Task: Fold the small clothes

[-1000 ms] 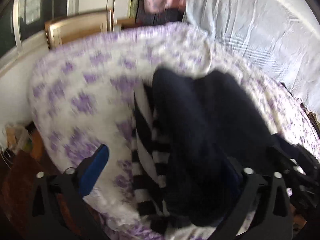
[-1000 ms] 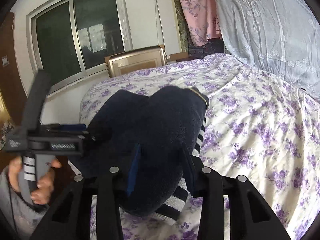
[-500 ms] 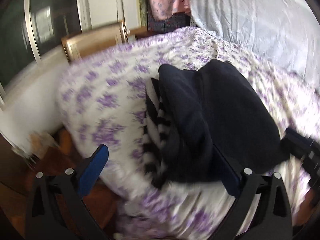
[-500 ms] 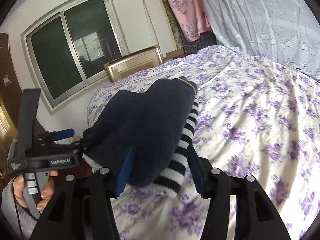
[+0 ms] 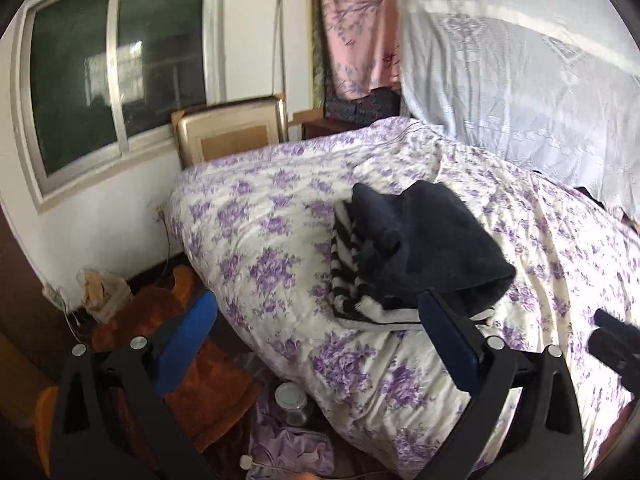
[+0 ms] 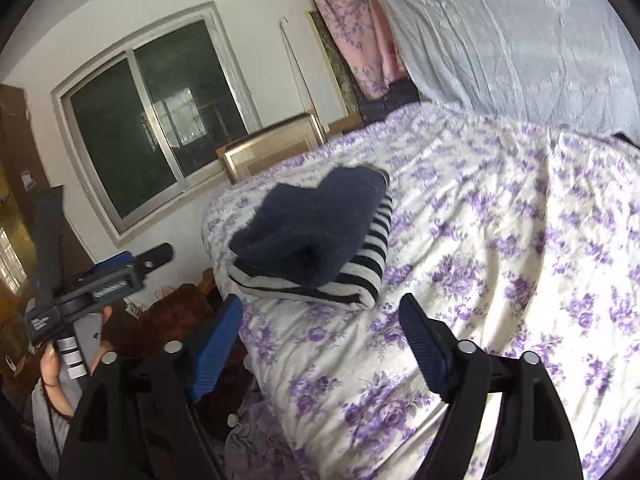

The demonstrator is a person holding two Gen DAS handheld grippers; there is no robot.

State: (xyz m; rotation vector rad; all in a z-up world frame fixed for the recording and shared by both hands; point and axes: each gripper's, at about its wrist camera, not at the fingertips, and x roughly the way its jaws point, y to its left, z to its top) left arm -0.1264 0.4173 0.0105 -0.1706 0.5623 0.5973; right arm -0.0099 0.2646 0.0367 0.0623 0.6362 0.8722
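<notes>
A folded dark navy garment [image 5: 432, 248] lies on top of a folded black-and-white striped garment [image 5: 352, 280], near the corner of the bed. The same stack shows in the right wrist view, navy [image 6: 316, 220] over striped [image 6: 360, 268]. My left gripper [image 5: 316, 332] is open and empty, held back from the stack at the bed's edge. My right gripper [image 6: 320, 336] is open and empty, a short way in front of the stack. The left gripper's body [image 6: 96, 284] shows at the left of the right wrist view, in the person's hand.
The bed has a white quilt with purple flowers [image 6: 500, 264]. A brown stool or seat [image 5: 160, 320], a jar [image 5: 290, 398] and cloth lie on the floor beside the bed. A window [image 5: 116, 76] and a framed panel [image 5: 232, 132] stand behind.
Both grippers have let go of the navy garment and pulled back from the stack. The right jaws, shut on the garment before, now stand open. The stack lies still on the bed.
</notes>
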